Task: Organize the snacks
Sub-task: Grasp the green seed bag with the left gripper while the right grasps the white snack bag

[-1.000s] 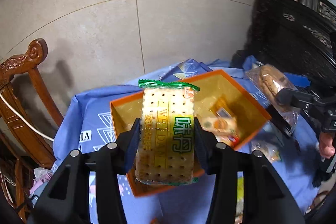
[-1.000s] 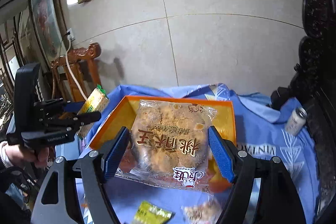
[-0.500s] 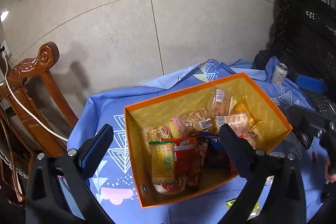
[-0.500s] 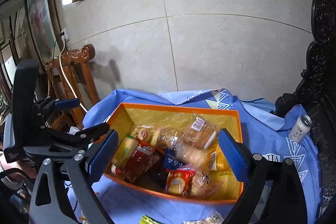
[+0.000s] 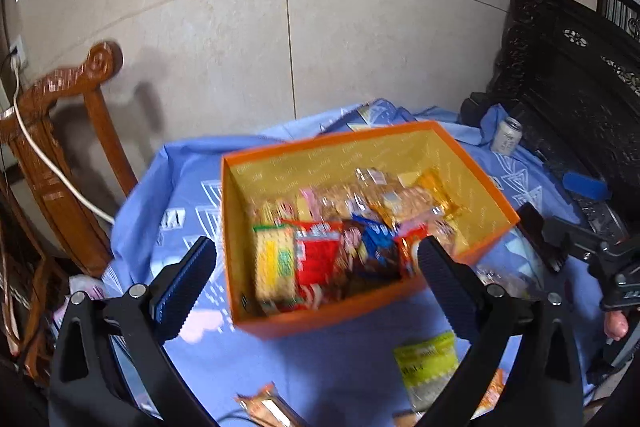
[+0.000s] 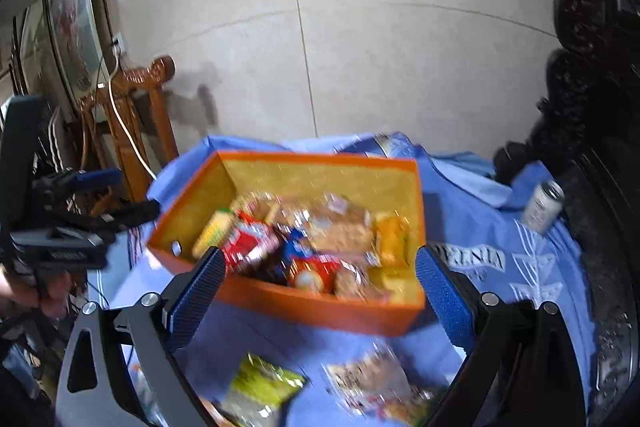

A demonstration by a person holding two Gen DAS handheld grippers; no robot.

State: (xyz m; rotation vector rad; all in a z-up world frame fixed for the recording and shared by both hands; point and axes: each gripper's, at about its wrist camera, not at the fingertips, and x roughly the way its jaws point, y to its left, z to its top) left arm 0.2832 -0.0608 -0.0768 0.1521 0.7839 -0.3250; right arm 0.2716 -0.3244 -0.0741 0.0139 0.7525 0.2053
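Observation:
An orange box (image 5: 320, 315) (image 6: 320, 311) filled with several snack packs stands on the blue cloth. The yellow-green cracker pack (image 5: 274, 263) (image 6: 214, 227) lies at the box's left end. The round peach-cake pack (image 6: 340, 223) lies among the others. My left gripper (image 5: 316, 287) hangs open over the box's near wall, with nothing between its fingers. My right gripper (image 6: 320, 299) is open too, also empty, near the box's front wall. Each gripper shows in the other's view: the right gripper (image 5: 580, 251), the left gripper (image 6: 80, 223). Both views are motion-blurred.
Loose packs lie on the cloth in front of the box: a green-yellow packet (image 5: 428, 355) (image 6: 264, 383), a clear cookie pack (image 6: 372, 383), an orange packet (image 5: 264, 403). A drink can (image 5: 506, 135) (image 6: 544, 207) stands far right. A wooden chair (image 5: 60, 147) is left, dark carved furniture (image 5: 580, 87) right.
Both grippers opened and let go: the cracker pack and the peach-cake pack now lie in the box. Both grippers have drawn back toward the near side of the box.

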